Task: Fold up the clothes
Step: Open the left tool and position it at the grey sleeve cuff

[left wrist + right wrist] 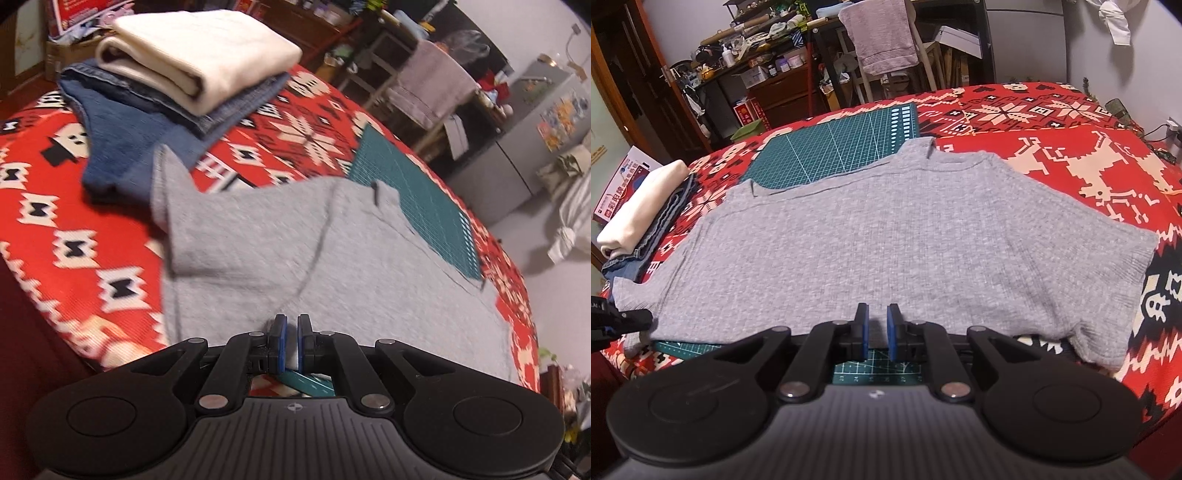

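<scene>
Gray sweater [886,236] lies flat, long axis running sideways across both grippers. Left gripper [291,332] pinches its near-left hem; right gripper [877,328] hovers slightly open, holding nothing.

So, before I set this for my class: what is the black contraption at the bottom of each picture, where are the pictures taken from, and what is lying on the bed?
There is no robot here. A person holds a two-finger gripper in each hand, and each carries a fisheye camera looking forward along its fingers, so each picture shows its own gripper at the bottom. The left gripper appears pinched on the near edge of a grey knit sweater, though blur makes this uncertain. The right gripper sits at the sweater's near hem with a narrow gap between its blue pads; whether it grips the cloth is unclear. The sweater lies flat over a green cutting mat on a red patterned blanket. Beside it, a folded cream garment is stacked on folded jeans.
</scene>
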`<state>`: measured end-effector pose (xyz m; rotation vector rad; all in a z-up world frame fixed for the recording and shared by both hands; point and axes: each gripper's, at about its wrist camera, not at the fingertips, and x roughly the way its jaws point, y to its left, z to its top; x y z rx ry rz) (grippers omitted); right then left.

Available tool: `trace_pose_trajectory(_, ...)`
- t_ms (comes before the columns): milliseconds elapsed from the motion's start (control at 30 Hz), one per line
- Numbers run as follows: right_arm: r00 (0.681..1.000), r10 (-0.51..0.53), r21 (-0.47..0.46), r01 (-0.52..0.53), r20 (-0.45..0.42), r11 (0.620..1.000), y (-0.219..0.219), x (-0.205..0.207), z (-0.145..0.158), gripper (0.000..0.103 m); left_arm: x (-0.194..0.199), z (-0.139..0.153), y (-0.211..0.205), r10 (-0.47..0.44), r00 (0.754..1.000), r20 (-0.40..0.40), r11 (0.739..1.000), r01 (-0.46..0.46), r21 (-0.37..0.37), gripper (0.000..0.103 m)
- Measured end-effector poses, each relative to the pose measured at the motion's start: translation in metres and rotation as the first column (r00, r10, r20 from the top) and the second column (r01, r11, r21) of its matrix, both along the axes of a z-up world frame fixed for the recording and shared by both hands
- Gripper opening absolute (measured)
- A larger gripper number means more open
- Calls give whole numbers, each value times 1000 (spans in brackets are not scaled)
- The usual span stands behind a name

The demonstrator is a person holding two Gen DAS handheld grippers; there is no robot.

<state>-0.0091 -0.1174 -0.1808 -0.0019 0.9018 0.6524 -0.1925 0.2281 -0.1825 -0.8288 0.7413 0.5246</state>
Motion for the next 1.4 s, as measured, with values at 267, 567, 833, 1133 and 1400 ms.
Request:
trace_pose_trajectory(267,1000,0,3,0,2,1000,-1,-1,2,12,-2,6,1,-9,1000,8,1000,9,7,4)
trace_pose_trajectory(567,1000,7,4,-7,5,1000,1,-2,3,12,23,7,-2,-75,996,58,997,74,21,4)
trace_pose_trajectory(833,1000,-7,-1,7,10,1000,-3,1,5,12,19,-3,8,-27,1000,-7,999,27,36,4)
trace_pose_trajectory(1133,1000,-11,0,11,11,1000,-2,2,5,12,10,2,11,-26,1000,15,999,26,21,4)
trace_pose_trajectory(1400,1000,-13,2,13,3,1000,-2,4,3,12,-13,21,15,18,1000,21,997,-19,72,10)
